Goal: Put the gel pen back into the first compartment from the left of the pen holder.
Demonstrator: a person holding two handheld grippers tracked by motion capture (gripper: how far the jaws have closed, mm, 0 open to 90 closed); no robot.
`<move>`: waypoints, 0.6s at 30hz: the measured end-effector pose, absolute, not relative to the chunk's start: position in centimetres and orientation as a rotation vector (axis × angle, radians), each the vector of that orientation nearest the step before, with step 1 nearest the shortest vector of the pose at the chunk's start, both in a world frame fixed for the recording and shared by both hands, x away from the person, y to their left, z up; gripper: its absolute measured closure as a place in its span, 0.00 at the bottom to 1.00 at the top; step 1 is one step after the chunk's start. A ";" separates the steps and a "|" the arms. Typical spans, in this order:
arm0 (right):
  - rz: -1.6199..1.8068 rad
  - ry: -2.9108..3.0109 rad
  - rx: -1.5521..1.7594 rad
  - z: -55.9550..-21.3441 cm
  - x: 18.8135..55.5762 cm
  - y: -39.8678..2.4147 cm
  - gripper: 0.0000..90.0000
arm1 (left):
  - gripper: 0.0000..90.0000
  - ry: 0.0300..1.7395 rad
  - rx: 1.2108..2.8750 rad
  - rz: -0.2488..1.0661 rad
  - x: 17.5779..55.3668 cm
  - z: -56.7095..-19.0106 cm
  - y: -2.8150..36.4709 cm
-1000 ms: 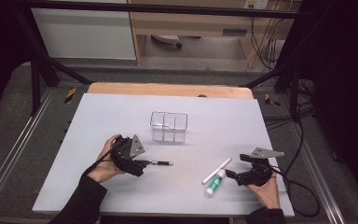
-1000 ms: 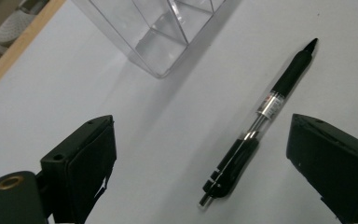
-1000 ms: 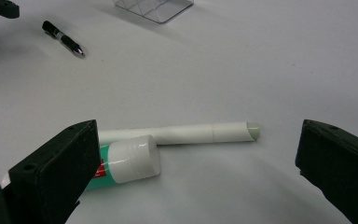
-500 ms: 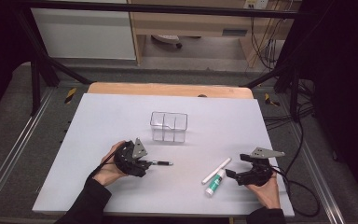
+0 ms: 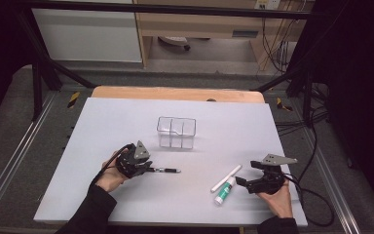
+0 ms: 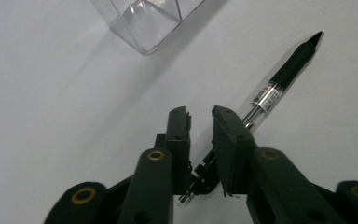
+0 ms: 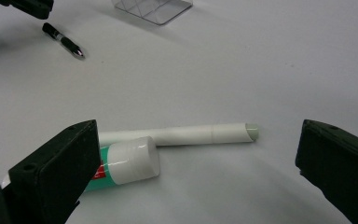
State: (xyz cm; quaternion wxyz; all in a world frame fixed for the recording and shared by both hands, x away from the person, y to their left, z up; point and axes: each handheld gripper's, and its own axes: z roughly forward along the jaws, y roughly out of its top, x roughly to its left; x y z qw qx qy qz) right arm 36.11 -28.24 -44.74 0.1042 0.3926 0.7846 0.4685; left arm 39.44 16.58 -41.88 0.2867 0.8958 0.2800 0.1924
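Between the just-closing jaws of the left gripper [image 6: 200, 116], the pen [image 6: 279, 79] (rear end hidden) sits clamped.

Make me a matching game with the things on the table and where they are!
Things:
1. pen
2. clear box
3. green tube
4. white stick

Places:
A. standing upright mid-table, past both tools
B. lying along the far side of the green tube
C. its end between the left tool's jaws, which have just been closing
D. white cap near the right tool's open jaws

Pairs: 1-C, 2-A, 3-D, 4-B
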 end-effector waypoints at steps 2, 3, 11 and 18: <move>1.382 2.313 1.159 -44.7 36.1 -28.2 0.00 | 0.89 0.762 2.396 0.511 39.5 -41.9 16.6; 1.381 2.312 1.159 -44.7 36.1 -28.3 0.00 | 0.91 0.767 2.396 0.511 39.6 -41.9 16.6; 1.385 2.311 1.163 -44.7 36.1 -28.2 0.00 | 0.99 0.819 2.399 0.490 40.0 -42.5 17.1; 1.378 2.319 1.152 -44.7 36.0 -28.2 0.00 | 0.99 0.841 2.406 0.473 40.6 -43.4 17.2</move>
